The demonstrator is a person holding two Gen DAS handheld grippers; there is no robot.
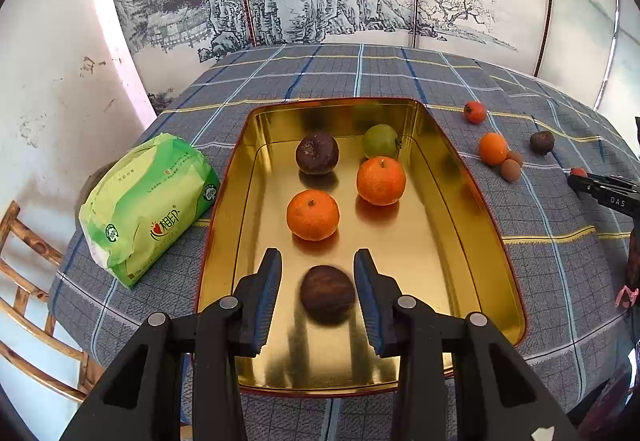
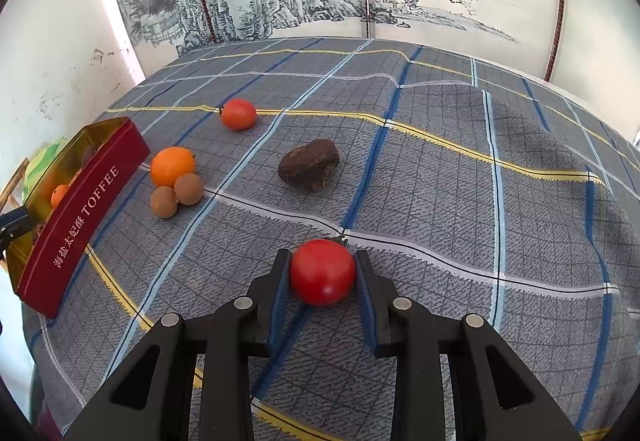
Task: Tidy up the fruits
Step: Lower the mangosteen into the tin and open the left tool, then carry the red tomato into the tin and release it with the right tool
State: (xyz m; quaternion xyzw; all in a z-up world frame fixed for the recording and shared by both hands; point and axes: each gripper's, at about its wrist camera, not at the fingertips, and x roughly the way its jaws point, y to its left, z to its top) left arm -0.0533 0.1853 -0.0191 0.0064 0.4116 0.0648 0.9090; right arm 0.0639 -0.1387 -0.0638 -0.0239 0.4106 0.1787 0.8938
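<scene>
Five fruits lie inside the gold tin (image 1: 448, 177): two oranges (image 1: 313, 215) near its middle, a green fruit (image 1: 380, 141) and a dark purple fruit (image 1: 317, 153) toward its far end, and a brown fruit (image 1: 328, 293) at its near end. That brown fruit sits blurred between the fingers of the left gripper (image 1: 318, 295), whose jaws stand apart with gaps on both sides, so it looks released, not held. Outside the tin, to its right on the checked tabletop (image 2: 440, 169), the right gripper (image 2: 322, 273) is clamped on a red tomato (image 2: 322, 272). Further loose fruit waits beside the tin: a small orange (image 2: 172, 166) touching two brown round fruits (image 2: 176, 195), an orange-red tomato (image 2: 239, 114) and a dark lumpy fruit (image 2: 309, 165). A green packet (image 1: 148, 201) lies left of the tin. The risk, as I judge it, is the smooth tomato slipping from the pads during the carry, or being bruised by too hard a squeeze; dropped into the tin, it could roll and knock the oranges.
</scene>
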